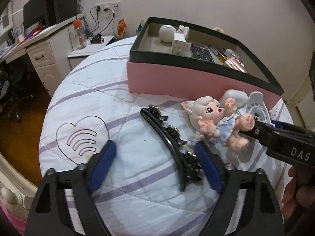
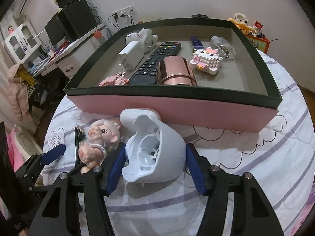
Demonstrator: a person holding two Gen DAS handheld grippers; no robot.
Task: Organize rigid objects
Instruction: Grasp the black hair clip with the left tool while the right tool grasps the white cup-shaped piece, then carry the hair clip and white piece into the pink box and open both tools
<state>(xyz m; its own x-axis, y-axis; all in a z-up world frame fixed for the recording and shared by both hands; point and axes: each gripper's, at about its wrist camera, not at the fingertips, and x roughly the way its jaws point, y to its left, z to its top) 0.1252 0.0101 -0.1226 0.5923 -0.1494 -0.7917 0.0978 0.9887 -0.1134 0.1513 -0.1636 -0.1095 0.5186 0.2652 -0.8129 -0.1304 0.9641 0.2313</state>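
From the left wrist, the left gripper (image 1: 155,167) stands apart around the black hair clip (image 1: 173,143): its right finger touches the clip's studded near end, its left finger is well clear, so nothing is clamped. The clip is a long curved bar lying on the quilt (image 1: 82,90), running away between the fingers toward the doll (image 1: 214,122). I judge this the pick-up step; next the fingers need to meet across the clip's thin width.

From the right wrist, the right gripper (image 2: 155,169) brackets the white plastic shell (image 2: 157,153), a hollow rounded piece with its open side up. Both pads sit at its flanks (whether they press, I cannot tell). Beyond the fingertips waits the pink box (image 2: 177,110), the likely destination.
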